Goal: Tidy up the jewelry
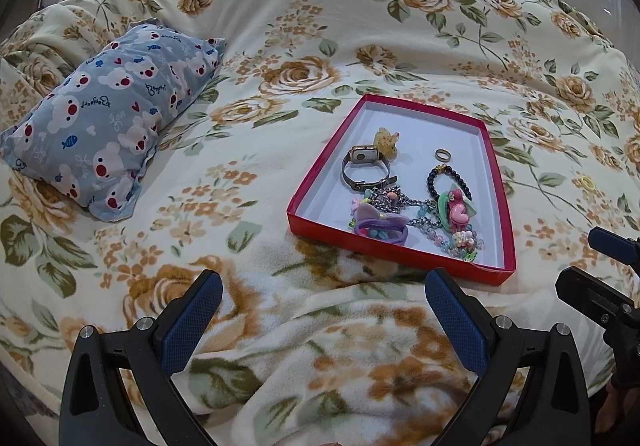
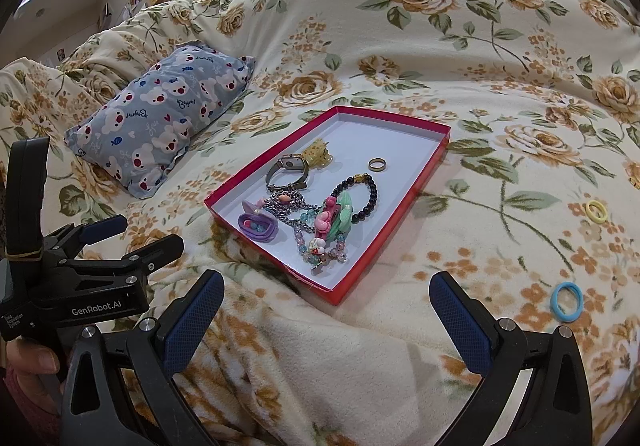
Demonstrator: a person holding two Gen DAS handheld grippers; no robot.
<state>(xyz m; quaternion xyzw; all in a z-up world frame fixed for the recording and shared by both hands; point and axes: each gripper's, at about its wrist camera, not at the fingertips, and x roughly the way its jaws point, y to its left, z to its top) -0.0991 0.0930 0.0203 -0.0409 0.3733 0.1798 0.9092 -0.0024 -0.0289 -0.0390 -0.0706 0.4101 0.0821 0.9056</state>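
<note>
My left hand-held gripper point(image 1: 322, 300) & right hand-held gripper point(image 2: 326, 302) both hang released, jaws wide, nothing held, over the bed point(image 2: 500, 58). Red tray point(image 2: 434, 160) at 12 o'clock holds watch point(image 2: 289, 170), ring point(image 2: 377, 164), bead bracelet point(image 2: 370, 192), chains. Yellow band point(image 2: 596, 211) & blue band point(image 2: 566, 302) lie on bed at 3 o'clock, well apart from tray.

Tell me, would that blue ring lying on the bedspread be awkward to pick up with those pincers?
Probably a little. The blue ring looks like a thin, soft hair tie, so it likely bends rather than resisting a squeeze. It lies flat on the plush floral bedspread, so fingertips may sink in beside it. It seems very light and unlikely to roll.
</note>
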